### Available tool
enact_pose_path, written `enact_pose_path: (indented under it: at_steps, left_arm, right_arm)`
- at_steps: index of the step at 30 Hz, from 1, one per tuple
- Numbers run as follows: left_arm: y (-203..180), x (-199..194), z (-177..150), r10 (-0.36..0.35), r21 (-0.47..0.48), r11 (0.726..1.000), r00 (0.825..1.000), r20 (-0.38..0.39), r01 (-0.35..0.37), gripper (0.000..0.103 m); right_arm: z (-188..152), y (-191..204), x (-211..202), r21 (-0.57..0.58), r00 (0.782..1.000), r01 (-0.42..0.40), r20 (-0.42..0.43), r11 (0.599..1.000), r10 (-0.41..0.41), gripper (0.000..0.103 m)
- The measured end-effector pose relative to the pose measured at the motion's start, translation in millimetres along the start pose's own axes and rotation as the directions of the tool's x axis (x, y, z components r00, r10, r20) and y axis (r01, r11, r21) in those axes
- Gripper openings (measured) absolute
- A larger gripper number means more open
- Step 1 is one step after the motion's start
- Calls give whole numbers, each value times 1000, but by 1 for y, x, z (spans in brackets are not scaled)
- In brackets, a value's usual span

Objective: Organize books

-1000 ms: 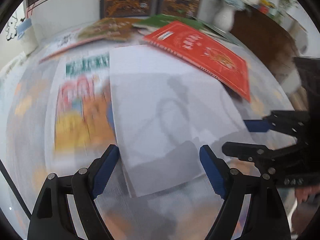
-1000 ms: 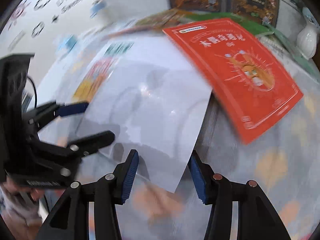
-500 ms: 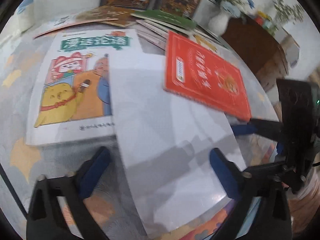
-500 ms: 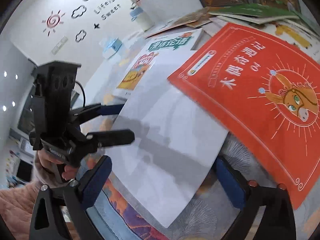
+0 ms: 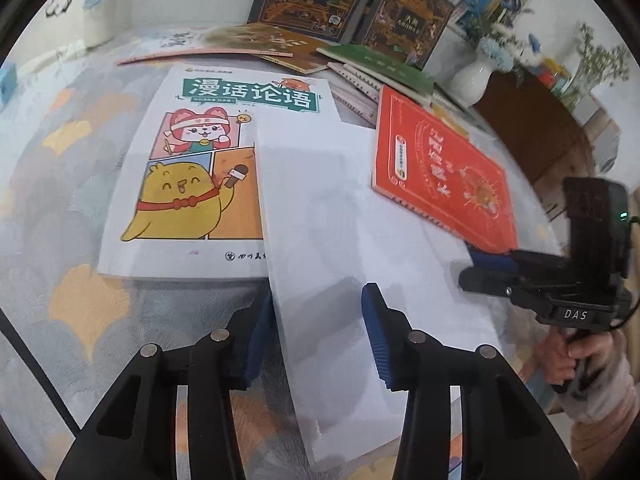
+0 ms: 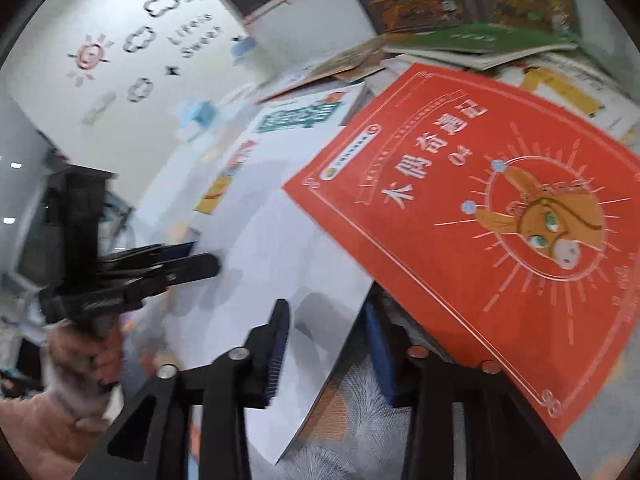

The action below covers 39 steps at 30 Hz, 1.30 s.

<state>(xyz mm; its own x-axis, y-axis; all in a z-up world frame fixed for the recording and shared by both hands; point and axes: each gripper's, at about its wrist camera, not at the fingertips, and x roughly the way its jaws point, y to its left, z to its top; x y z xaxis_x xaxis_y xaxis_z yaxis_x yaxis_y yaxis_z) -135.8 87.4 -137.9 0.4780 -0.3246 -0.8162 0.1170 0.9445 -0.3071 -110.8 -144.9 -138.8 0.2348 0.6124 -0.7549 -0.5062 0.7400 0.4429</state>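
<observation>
From the left wrist, the left gripper (image 5: 318, 336) has just been closing on the near edge of the plain white book (image 5: 340, 220); books lie scattered unsorted on the tabletop (image 5: 60, 184)

From the right wrist, the right gripper (image 6: 326, 346), just narrowed, straddles that book's corner beside the red Pinocchio book (image 6: 480, 220); whether its pads press I cannot tell

Bare desk (image 5: 60, 208) lies open to my left; the red book (image 5: 444, 184), stacked books (image 5: 372, 68) and vase (image 5: 472, 80) crowd my right.

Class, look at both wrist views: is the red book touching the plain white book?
Touching. In the right wrist view the red book lies overlapping the far corner of the white book, its edge resting on the white cover with no gap showing.
</observation>
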Motion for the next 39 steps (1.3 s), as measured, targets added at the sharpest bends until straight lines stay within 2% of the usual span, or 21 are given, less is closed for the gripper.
enact_pose_path:
  at_steps: [1,2,5,8,12,18,22,27,30,34,39]
  left_arm:
    - [-1,-2,-1,10,-6,1000,1000,-12,-10,41]
    - [-2,-5,-2,23,-9,1000,1000,-20,-23,41]
    - [0,-18,-8,69,9,998,997,-15,-69,41]
    - [2,-29,-14,101,7,995,995,3,-101,41]
    - [1,-38,-21,191,48,980,981,25,-192,41]
    - [12,-59,-27,193,20,981,980,45,-194,41]
    - [11,-66,-19,210,18,977,975,75,-211,41]
    - [10,-80,-8,169,21,985,978,121,-173,41]
    - [16,-90,-5,169,18,985,975,145,-173,41]
    - [37,-98,-6,183,-18,983,971,152,-182,41]
    - [79,-105,-17,182,-116,979,972,146,-166,41]
  right_arm:
    - [-2,8,-2,-13,999,41,0,999,-41,31]
    - [-2,13,-2,-21,999,48,-1,999,-48,31]
    - [-9,21,-5,-32,1000,2,-15,999,-3,23]
    - [-14,31,2,-35,999,-25,-32,999,24,23]
    - [-19,51,5,-64,998,-47,-34,997,45,23]
    - [-16,68,9,-69,996,-84,-41,994,81,23]
    - [-4,81,-2,-108,997,-74,2,991,75,23]
    - [10,91,-21,-147,998,-32,57,989,41,23]
    - [19,102,-20,-171,998,-36,50,985,45,23]
    - [32,125,-5,-222,998,-44,40,974,54,23]
    - [49,158,25,-273,994,-96,20,957,105,23]
